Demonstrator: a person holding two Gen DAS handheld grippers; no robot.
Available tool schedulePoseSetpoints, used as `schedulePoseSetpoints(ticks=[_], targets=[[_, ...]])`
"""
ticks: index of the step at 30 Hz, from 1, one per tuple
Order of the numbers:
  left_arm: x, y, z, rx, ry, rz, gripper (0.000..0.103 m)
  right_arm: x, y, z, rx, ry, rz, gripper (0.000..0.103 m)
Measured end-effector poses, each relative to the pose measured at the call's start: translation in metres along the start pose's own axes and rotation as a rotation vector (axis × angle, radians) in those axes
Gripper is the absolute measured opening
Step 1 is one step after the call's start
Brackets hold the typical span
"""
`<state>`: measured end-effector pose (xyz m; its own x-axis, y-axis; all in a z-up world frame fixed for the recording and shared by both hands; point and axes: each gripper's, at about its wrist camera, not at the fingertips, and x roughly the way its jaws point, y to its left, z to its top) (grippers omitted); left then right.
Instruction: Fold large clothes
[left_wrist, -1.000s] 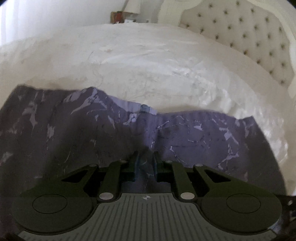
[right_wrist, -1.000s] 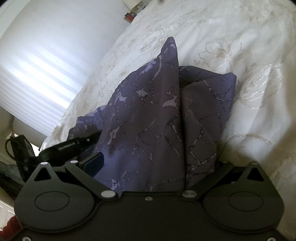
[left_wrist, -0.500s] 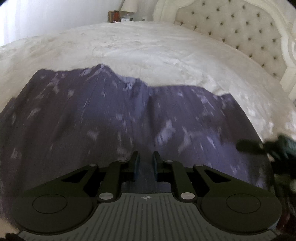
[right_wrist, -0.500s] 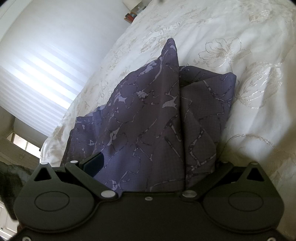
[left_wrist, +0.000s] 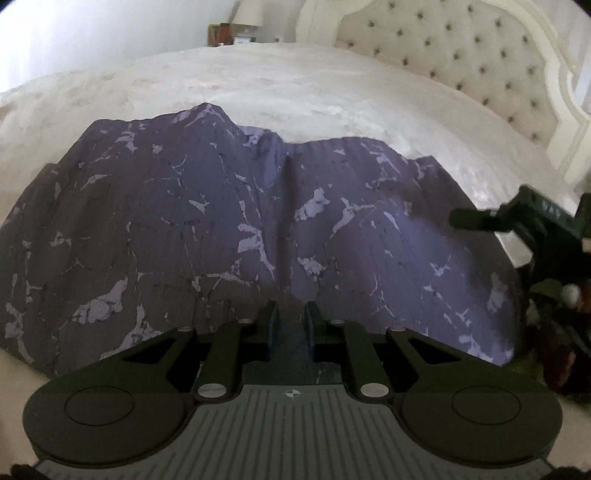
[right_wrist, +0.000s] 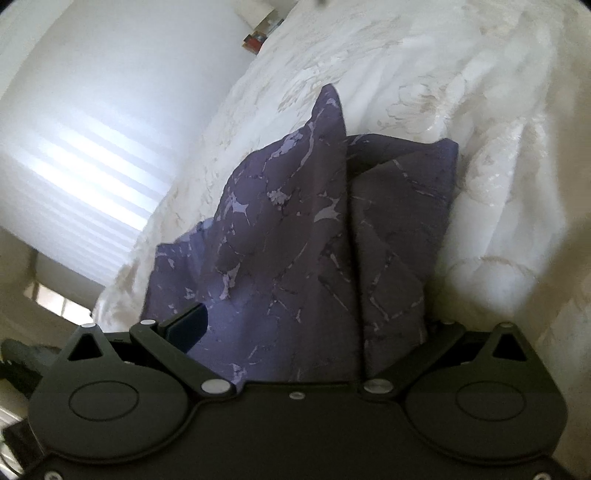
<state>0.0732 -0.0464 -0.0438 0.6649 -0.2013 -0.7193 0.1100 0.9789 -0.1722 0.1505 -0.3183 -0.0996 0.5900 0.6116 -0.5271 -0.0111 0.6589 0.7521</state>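
A patterned garment (left_wrist: 258, 229) is lying spread on the bedspread (left_wrist: 295, 85), with the tufted headboard (left_wrist: 461, 62) standing behind to the right and a nightstand (left_wrist: 229, 33) sitting beyond the bed's far edge.

A white floral bedspread (right_wrist: 461, 92) meets a tufted cream headboard (left_wrist: 480, 66) (lamp (left_wrist: 248, 13) beyond, bright window blind (right_wrist: 85, 177)).

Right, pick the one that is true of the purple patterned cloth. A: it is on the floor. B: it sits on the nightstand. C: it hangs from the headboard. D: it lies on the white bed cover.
D: the purple cloth is spread over the white bed cover, short of the tufted headboard.
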Motion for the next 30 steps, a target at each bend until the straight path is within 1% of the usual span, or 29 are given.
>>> schedulePoseSetpoints(ticks=[2, 3, 4, 5, 7, 8, 10, 14, 17, 20, 23, 27, 28, 30], targets=[[0.003, 0.004, -0.001, -0.006, 0.003, -0.012, 0.015, -0.003, -0.001, -0.001, 0.024, -0.003, 0.014, 0.102], [0.005, 0.006, -0.002, -0.009, 0.006, -0.017, 0.015, -0.005, -0.001, -0.001, 0.029, -0.002, 0.017, 0.098], [0.006, 0.007, -0.002, -0.010, 0.007, -0.021, 0.016, -0.006, 0.001, -0.002, 0.025, 0.002, 0.010, 0.088], [0.006, 0.007, -0.003, -0.009, 0.006, -0.023, 0.016, -0.008, 0.003, -0.002, 0.014, 0.004, -0.011, 0.080], [0.007, 0.007, -0.005, -0.002, 0.000, -0.024, 0.016, -0.011, 0.009, -0.002, -0.023, 0.003, -0.075, 0.050], [0.007, 0.006, -0.006, 0.003, -0.004, -0.023, 0.016, -0.014, 0.011, -0.002, -0.035, -0.001, -0.101, 0.043], [0.006, 0.006, -0.006, 0.005, -0.006, -0.023, 0.015, -0.018, 0.017, -0.001, -0.040, -0.010, -0.098, 0.035], [-0.005, 0.009, -0.004, -0.024, 0.007, -0.034, 0.015, -0.027, 0.041, 0.002, -0.079, -0.016, -0.103, 0.033], [-0.019, 0.013, -0.009, -0.022, -0.005, -0.051, 0.016, -0.034, 0.064, 0.006, -0.104, -0.015, -0.091, 0.033], [-0.014, 0.021, -0.018, -0.027, 0.010, -0.067, 0.017, -0.037, 0.088, 0.011, -0.084, -0.009, -0.040, 0.033], [-0.004, 0.030, -0.016, -0.051, 0.039, -0.103, 0.017, -0.033, 0.117, 0.013, -0.085, 0.010, 0.020, 0.033], [-0.010, 0.046, -0.013, -0.128, 0.047, -0.147, 0.017, -0.013, 0.161, 0.012, -0.103, 0.039, 0.104, 0.033], [-0.014, 0.049, -0.014, -0.144, 0.044, -0.148, 0.016, -0.005, 0.172, 0.012, -0.102, 0.052, 0.129, 0.033], [-0.025, 0.058, -0.016, -0.155, 0.027, -0.113, 0.017, 0.017, 0.192, 0.009, -0.116, 0.087, 0.164, 0.034]])
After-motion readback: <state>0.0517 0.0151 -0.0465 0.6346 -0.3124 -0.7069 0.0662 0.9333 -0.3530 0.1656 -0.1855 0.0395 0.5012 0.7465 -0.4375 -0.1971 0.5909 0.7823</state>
